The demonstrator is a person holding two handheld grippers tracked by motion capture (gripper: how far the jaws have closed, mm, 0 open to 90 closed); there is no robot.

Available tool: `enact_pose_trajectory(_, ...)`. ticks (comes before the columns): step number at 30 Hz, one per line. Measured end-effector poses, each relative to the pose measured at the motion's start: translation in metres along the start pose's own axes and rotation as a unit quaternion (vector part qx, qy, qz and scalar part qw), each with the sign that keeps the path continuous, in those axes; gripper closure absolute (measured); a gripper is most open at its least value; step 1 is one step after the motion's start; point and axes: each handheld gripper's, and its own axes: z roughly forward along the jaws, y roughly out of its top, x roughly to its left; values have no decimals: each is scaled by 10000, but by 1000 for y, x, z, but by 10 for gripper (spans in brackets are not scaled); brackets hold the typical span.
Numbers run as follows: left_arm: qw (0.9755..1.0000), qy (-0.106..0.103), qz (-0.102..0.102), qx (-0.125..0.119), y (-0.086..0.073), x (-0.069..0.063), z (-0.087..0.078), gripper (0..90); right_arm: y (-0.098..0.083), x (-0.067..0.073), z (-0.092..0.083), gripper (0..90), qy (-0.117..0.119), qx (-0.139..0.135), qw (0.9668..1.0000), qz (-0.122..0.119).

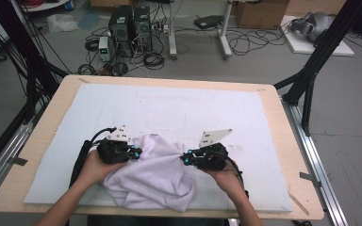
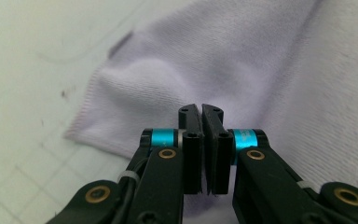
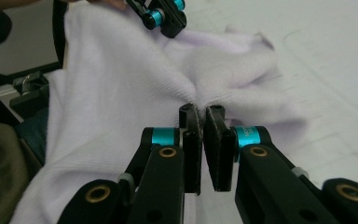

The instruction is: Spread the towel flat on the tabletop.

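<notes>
The soft lilac cloth (image 1: 153, 172) lies in a loose heap on the near part of the white mat (image 1: 179, 108), between your two hands. Part of it hangs over the mat's near edge.

From high up, you can see the whole heap, the wooden table (image 1: 56, 101) under the mat, and the grey floor behind with cables and two black computer boxes (image 1: 129, 23). The two gripper views do not give you that.

The left gripper view brings you close: the cloth (image 2: 270, 60) has a ribbed hem and a small dark tag near its corner. Your left gripper (image 2: 201, 109) has its jaws pressed together, with a fold of cloth going in at the bottom between them.

In the right gripper view, the cloth (image 3: 121, 84) puckers into a sharp point right at the tips of your right gripper (image 3: 202, 108). Its jaws are pinched tight on that pucker. Your other gripper (image 3: 163, 16) shows far off at the top, on the cloth too.

Your left hand (image 1: 94, 167) holds its gripper (image 1: 134, 153) pointing right, low on the heap. Your right hand (image 1: 226, 176) holds its gripper (image 1: 186, 157) pointing left. Both forearms come in from the near edge.
</notes>
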Motion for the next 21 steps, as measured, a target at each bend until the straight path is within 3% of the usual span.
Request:
enact_pose_trajectory(5,9994,-57,122,-312,25,-6,-2,866,10,6,-36,860,-264,-59,9995,-133)
enact_pose_trajectory(9,9992,11,160,-362,27,-6,-7,866,21,13,-43,860,-358,27,9990,-281)
enact_pose_trajectory(12,9994,167,86,-289,15,1,-14,866,21,15,-31,859,-348,182,9987,-318)
enact_pose_trajectory(16,9992,387,-108,-55,-11,15,-22,867,9,5,10,822,-187,454,9987,-124)
enact_pose_trajectory(18,9982,551,-195,111,-24,23,-24,866,7,4,23,774,-238,563,9980,-131)
enact_pose_trajectory(21,9973,575,-414,181,-40,32,-27,864,6,2,25,747,-285,495,9983,-127)
